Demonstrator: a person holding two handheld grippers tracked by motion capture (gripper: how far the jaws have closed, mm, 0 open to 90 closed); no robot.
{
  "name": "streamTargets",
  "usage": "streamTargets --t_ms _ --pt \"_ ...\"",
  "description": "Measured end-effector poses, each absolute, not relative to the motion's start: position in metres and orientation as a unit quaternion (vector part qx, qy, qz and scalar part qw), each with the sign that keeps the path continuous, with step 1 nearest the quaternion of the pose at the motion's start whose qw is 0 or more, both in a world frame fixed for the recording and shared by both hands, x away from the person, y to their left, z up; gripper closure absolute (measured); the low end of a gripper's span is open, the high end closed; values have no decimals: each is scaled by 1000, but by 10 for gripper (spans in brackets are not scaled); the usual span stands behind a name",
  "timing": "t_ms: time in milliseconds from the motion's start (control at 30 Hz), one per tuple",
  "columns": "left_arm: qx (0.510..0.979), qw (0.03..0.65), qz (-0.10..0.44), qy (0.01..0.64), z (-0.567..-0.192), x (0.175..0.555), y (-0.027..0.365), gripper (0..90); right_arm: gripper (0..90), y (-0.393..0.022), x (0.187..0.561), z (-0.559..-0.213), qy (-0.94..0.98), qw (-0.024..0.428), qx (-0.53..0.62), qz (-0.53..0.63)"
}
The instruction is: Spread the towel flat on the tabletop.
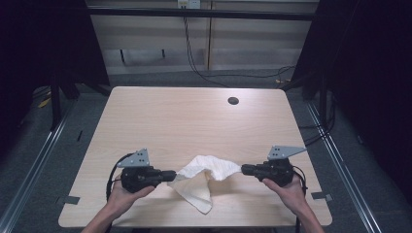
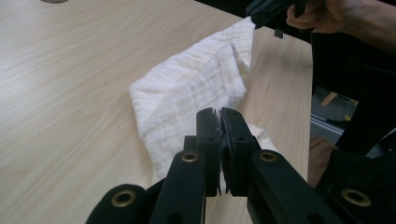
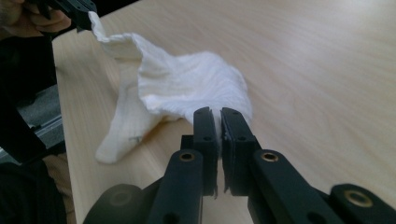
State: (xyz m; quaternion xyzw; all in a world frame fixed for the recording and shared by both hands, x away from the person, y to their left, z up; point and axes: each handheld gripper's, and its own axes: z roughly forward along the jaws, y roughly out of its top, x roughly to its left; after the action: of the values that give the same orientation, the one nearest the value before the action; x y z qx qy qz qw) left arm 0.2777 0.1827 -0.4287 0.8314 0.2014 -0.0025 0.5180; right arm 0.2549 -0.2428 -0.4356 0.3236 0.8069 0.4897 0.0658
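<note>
A white cloth (image 1: 204, 174) hangs between both grippers near the table's front edge, its lower part drooping onto the wood. My left gripper (image 1: 174, 175) is shut on the cloth's left corner, and my right gripper (image 1: 243, 169) is shut on its right corner. In the left gripper view the jaws (image 2: 220, 116) pinch the cloth (image 2: 187, 93), with the other gripper (image 2: 257, 16) holding the far corner. In the right gripper view the jaws (image 3: 218, 116) clamp the cloth (image 3: 187, 86), and the other gripper (image 3: 84, 16) grips the far corner at the top left.
The light wooden table (image 1: 184, 121) has a round cable hole (image 1: 233, 100) at the back. Black cables (image 1: 228, 75) run over the floor behind it. Metal rails (image 1: 29, 165) flank the table on both sides.
</note>
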Motion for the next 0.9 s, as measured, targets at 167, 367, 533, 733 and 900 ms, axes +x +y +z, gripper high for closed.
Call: streamTargets --t_ms 167,367,533,733,900 --pt "821 528 7 217 -416 290 193 870 853 -244 267 -404 799 81 314 506" --pt "815 534 11 224 -411 286 203 870 860 -246 273 -396 790 95 305 524" --pt "808 549 11 215 -400 289 204 870 860 -241 275 -388 789 89 304 526" --pt "801 557 30 218 -380 294 212 870 860 -241 276 -366 785 99 301 533" --pt "798 563 46 211 -360 295 221 870 861 -242 280 -347 785 107 297 532"
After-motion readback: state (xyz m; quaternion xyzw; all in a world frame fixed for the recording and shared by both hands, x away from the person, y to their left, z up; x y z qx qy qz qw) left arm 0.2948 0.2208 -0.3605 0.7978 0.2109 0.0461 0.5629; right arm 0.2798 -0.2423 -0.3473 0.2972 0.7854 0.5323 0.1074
